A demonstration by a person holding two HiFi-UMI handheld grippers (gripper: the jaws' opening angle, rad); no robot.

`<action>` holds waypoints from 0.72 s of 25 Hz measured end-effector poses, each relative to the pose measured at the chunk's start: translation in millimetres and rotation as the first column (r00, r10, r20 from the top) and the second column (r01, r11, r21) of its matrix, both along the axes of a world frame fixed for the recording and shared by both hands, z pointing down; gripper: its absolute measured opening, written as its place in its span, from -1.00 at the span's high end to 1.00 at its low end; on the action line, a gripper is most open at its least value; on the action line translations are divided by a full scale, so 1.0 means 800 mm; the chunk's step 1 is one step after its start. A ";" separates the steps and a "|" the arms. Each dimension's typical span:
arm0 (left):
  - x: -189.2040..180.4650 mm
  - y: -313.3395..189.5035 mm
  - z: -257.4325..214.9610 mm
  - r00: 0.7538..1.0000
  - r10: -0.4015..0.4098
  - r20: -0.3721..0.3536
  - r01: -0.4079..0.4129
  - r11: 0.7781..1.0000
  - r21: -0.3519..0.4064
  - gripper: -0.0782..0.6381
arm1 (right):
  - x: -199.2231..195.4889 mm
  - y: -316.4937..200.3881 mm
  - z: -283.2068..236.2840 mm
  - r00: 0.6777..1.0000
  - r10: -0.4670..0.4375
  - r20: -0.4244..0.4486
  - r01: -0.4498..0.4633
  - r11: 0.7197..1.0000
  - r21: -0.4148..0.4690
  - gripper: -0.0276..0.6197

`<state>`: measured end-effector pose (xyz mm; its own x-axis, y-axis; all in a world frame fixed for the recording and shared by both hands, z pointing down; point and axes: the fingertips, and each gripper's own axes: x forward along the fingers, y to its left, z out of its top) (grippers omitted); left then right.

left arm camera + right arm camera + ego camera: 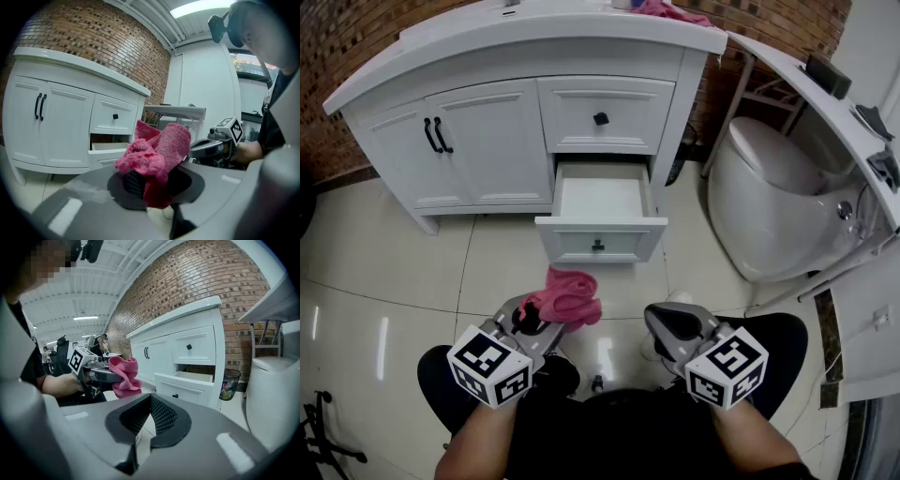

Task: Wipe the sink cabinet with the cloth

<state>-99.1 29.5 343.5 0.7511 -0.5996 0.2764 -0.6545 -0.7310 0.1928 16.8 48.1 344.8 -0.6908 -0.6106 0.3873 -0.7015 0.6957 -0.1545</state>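
A white sink cabinet [487, 131] stands ahead, its lower middle drawer [600, 234] pulled open. My left gripper [534, 323] is shut on a crumpled pink cloth [567, 295], held low in front of the person and well short of the cabinet. In the left gripper view the cloth [157, 154] bulges out from between the jaws. My right gripper [670, 323] hangs beside it, shut and holding nothing; in its own view the jaws [147, 420] meet with nothing between them and the cloth [124, 376] shows at the left.
A white toilet [778, 202] stands right of the cabinet under a slanted white shelf [825, 103]. A second pink cloth [666, 9] lies on the cabinet top. A small waste bin [229, 383] sits between cabinet and toilet. The floor is glossy tile.
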 end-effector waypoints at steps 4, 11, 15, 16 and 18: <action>0.001 0.000 0.001 1.000 0.001 0.001 -0.001 1.000 0.001 0.52 | -0.001 0.000 0.001 1.000 -0.003 0.004 0.003 1.000 0.000 0.89; 0.009 -0.005 -0.003 0.999 0.030 0.040 -0.030 1.000 0.002 0.52 | -0.009 -0.007 0.000 1.000 -0.030 -0.001 0.030 1.000 -0.007 0.89; 0.017 -0.017 -0.018 0.996 0.052 0.068 -0.053 0.999 0.014 0.52 | -0.015 -0.018 -0.013 0.997 -0.069 -0.028 0.069 0.998 -0.001 0.89; 0.018 -0.023 -0.023 0.996 0.055 0.074 -0.056 0.998 0.017 0.52 | -0.017 -0.022 -0.018 0.996 -0.082 -0.037 0.082 0.997 0.004 0.89; 0.018 -0.037 -0.035 0.995 0.060 0.085 -0.063 0.998 0.028 0.52 | -0.021 -0.032 -0.029 0.992 -0.106 -0.061 0.107 0.994 0.014 0.89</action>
<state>-84.3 0.1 315.1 0.7617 -0.5620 0.3225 -0.6210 -0.7752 0.1158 0.2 22.4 321.8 -0.7280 -0.5418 0.4201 -0.6308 0.7693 -0.1010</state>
